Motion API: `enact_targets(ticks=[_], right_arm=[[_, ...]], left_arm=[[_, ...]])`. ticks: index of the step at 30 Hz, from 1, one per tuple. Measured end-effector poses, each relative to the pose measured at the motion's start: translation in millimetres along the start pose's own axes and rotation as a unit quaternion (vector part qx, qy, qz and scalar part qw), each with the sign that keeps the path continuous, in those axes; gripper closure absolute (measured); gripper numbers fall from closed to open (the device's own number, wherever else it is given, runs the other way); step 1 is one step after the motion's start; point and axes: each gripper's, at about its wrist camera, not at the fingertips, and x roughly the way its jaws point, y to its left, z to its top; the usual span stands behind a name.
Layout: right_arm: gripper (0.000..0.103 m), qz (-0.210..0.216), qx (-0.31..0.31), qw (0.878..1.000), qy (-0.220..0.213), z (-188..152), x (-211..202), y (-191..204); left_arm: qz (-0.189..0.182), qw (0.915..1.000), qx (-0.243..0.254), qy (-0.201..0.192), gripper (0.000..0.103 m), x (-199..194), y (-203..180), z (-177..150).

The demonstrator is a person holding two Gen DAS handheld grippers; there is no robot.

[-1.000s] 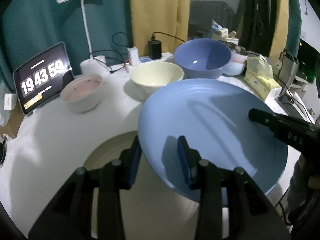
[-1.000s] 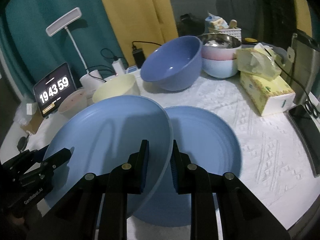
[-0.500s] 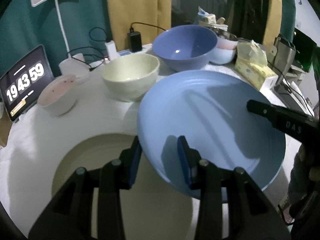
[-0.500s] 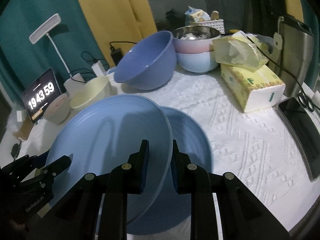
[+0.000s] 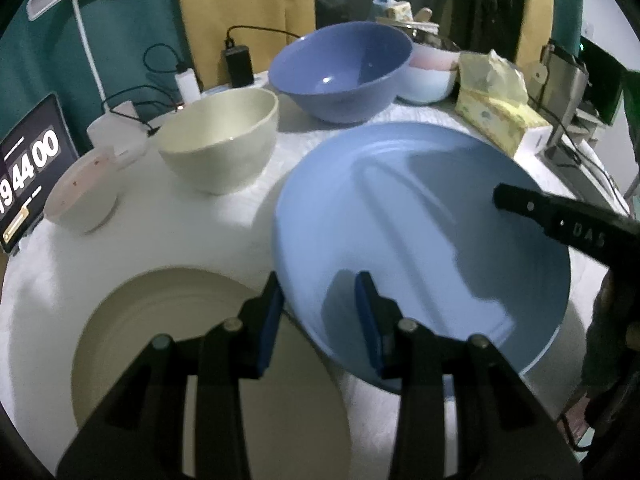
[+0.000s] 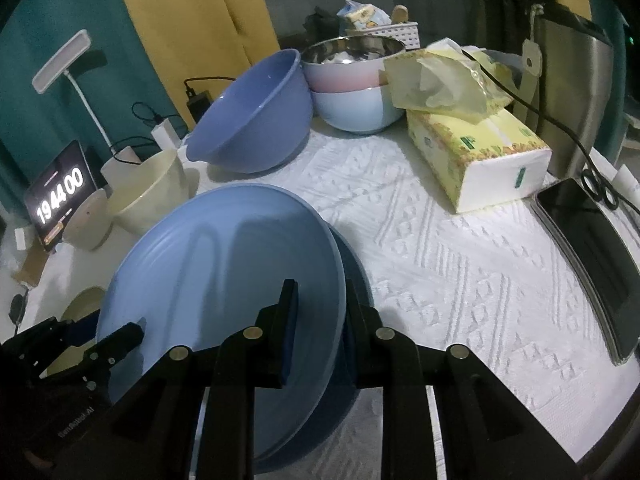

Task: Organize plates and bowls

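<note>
Gripping the light blue plate (image 6: 224,264) by opposite rims: my right claw (image 6: 320,320) and left claw (image 5: 320,312) are both pinching it, tilted above a second blue plate (image 6: 352,272) near the table's (image 6: 460,264) front edge. Steel bowl (image 6: 352,50) is nesting in stacked bowls (image 6: 352,96) at the far edge.

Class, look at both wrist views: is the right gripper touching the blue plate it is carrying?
Touching. In the right wrist view the right gripper has one finger on each face of the blue plate rim, with no gap showing.
</note>
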Motion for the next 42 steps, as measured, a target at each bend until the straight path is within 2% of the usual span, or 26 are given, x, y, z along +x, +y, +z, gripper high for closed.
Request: enact_targets(ticks=[7, 13, 17, 21, 22, 23, 26, 42], right_arm=[[0.079, -0.011, -0.003, 1.0, 0.0, 0.3, 0.1, -1.9], [0.078, -0.031, -0.011, 0.999, -0.004, -0.2, -2.1, 4.3], [0.06, -0.035, -0.025, 0.999, -0.002, -1.6, -2.7, 13.8], [0.05, -0.055, -0.042, 0.998, -0.01, -4.0, -7.0, 23.9], [0.039, -0.071, -0.052, 0.996, -0.019, -4.5, -9.5, 27.5], [0.033, -0.088, -0.067, 0.993, -0.029, -5.0, -12.5, 32.0], [0.032, -0.109, -0.089, 0.989, -0.039, -6.1, -17.4, 37.8], [0.032, -0.06, -0.114, 0.991, -0.044, -20.1, -41.7, 97.9]], left_arm=[[-0.01, 0.9999, 0.001, 0.009, 0.064, 3.7, -3.3, 1.3], [-0.008, 0.9999, -0.011, -0.002, 0.062, -5.3, 5.2, 1.7], [-0.01, 0.9997, -0.02, -0.011, 0.059, -13.8, 12.8, 0.9], [-0.01, 0.9994, -0.025, -0.02, 0.059, -23.5, 19.3, -1.4], [-0.01, 0.9993, -0.027, -0.023, 0.059, -26.5, 21.5, -2.3], [-0.01, 0.9992, -0.029, -0.025, 0.059, -28.8, 23.1, -3.2], [-0.01, 0.9988, -0.035, -0.032, 0.059, -36.5, 29.5, -5.5], [-0.009, 0.9937, -0.077, -0.081, 0.057, -79.2, 72.8, -28.3]])
